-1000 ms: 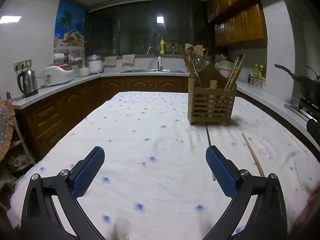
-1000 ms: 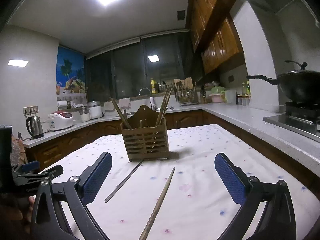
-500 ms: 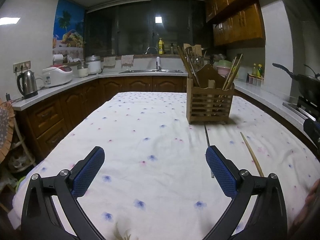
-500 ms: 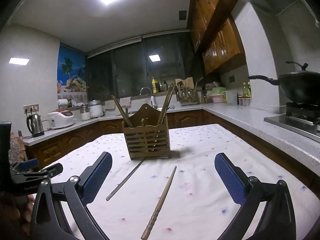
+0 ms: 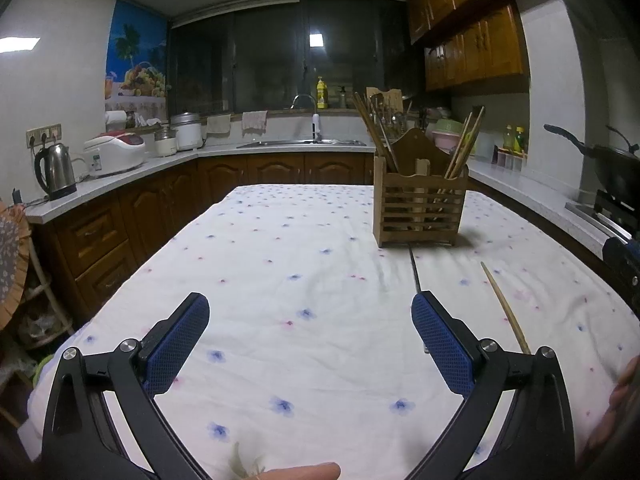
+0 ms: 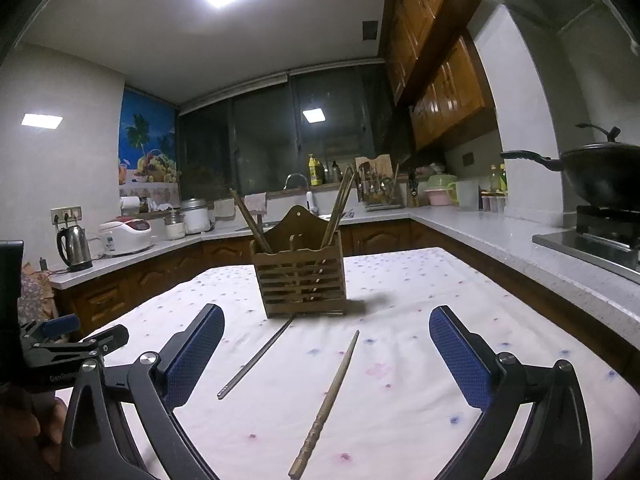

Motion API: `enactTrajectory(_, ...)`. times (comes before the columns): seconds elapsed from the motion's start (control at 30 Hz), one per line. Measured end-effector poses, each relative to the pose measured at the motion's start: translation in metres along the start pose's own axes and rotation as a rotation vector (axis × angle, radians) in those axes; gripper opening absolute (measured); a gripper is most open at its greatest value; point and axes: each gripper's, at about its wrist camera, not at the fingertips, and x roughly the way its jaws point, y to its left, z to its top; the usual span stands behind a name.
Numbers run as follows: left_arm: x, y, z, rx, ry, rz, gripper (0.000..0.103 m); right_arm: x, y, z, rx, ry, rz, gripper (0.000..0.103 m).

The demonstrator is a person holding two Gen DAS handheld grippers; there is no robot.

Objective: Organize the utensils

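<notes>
On floral cloth (image 6: 400, 400): wooden chopstick (image 6: 328, 396), metal chopstick (image 6: 256, 360) before holder (image 6: 300, 276); both grippers' fingers (image 6: 196, 356) spread, empty.

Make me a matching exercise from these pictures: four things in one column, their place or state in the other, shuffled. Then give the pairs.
Things:
1. wooden chopstick
2. metal chopstick
3. wooden utensil holder
4. right hand-held gripper

Place or state:
A. stands upright on the tablecloth, chopsticks in it
B. lies on the cloth, far end close to the holder's base
C. open, holding nothing
D. lies on the cloth on the wok's side, carved thick end toward the camera

Pairs: 1-D, 2-B, 3-A, 4-C
</notes>
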Motion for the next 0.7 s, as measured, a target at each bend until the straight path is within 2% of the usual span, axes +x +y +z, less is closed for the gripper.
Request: enactTrajectory(0.7, -0.0015, 0.0010, 0.0009, -0.005, -0.004, 0.000, 0.103, 0.0006, 0.0010, -0.0017, -0.003, 0.011, 0.007, 0.103)
